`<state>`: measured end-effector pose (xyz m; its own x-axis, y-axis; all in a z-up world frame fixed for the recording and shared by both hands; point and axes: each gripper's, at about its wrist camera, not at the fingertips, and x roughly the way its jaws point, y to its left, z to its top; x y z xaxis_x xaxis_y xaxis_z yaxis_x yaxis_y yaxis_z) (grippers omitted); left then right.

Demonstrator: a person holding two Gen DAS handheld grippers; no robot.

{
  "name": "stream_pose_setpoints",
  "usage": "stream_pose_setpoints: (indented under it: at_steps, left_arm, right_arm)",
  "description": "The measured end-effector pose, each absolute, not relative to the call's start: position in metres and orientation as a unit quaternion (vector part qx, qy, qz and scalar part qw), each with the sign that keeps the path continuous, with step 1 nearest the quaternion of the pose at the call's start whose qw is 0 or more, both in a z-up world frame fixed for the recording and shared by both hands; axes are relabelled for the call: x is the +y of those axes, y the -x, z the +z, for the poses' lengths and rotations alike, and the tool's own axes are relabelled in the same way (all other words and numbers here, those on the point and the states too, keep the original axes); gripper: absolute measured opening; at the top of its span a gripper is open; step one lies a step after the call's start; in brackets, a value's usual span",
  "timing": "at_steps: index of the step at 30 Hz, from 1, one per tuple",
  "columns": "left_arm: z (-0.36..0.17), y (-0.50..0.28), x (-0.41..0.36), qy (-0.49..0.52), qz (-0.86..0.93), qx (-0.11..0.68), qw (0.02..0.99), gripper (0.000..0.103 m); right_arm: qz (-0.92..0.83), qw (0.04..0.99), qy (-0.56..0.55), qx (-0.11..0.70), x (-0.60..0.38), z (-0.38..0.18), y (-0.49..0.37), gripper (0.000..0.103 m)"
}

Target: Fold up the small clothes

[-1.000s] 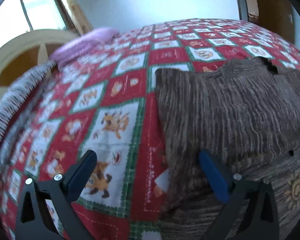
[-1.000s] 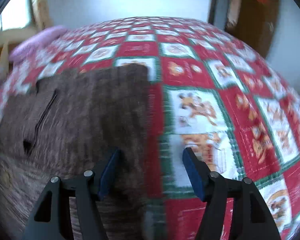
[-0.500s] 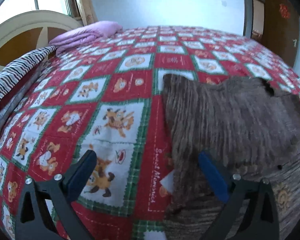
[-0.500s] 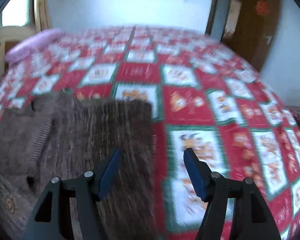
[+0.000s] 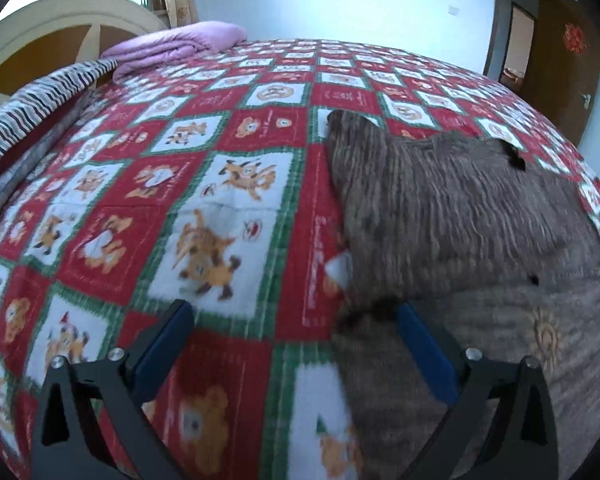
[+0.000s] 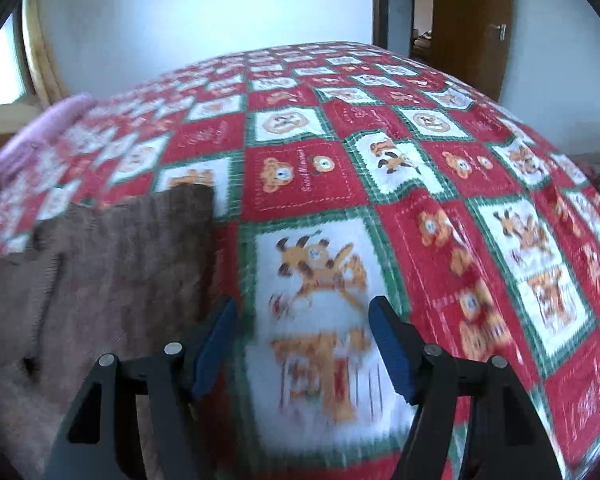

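A small brown ribbed garment (image 5: pixel 452 216) lies flat on the red, green and white patterned bedspread (image 5: pixel 228 208), with a sun motif near its lower part. My left gripper (image 5: pixel 296 336) is open above the garment's left edge, its right finger over the cloth and its left finger over the bedspread. In the right wrist view the same garment (image 6: pixel 112 264) fills the lower left. My right gripper (image 6: pixel 300 340) hovers just past the garment's right edge; its jaws are opening with only bedspread showing between them.
A folded purple blanket (image 5: pixel 176 46) and a striped cloth (image 5: pixel 32 108) lie by the cream headboard (image 5: pixel 60 12) at the far left. A brown door (image 6: pixel 472 20) stands open in the far wall. Bedspread (image 6: pixel 480 208) stretches right of the garment.
Both grippers have drawn back and up from the garment, so more of the bed shows. The right gripper has shifted right, off the garment's edge, and its jaws stand a little wider.
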<state>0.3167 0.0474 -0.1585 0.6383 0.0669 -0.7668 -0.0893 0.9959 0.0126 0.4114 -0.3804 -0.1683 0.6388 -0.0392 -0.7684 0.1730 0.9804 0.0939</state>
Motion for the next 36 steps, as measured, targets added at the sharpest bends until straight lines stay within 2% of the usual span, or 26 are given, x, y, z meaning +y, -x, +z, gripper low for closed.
stream_pose_setpoints:
  at_steps: [13, 36]
  left_arm:
    - [-0.149, -0.253, 0.04, -0.04, 0.048, 0.404, 0.912, 0.103]
    - [-0.152, -0.188, 0.03, -0.064, 0.022, 0.407, 0.911, 0.103]
  right_arm:
    - [0.016, 0.908, -0.026, 0.418, -0.325, -0.154, -0.299, 0.069]
    - [0.041, 0.894, -0.006, 0.446, -0.294, -0.174, -0.219, 0.069]
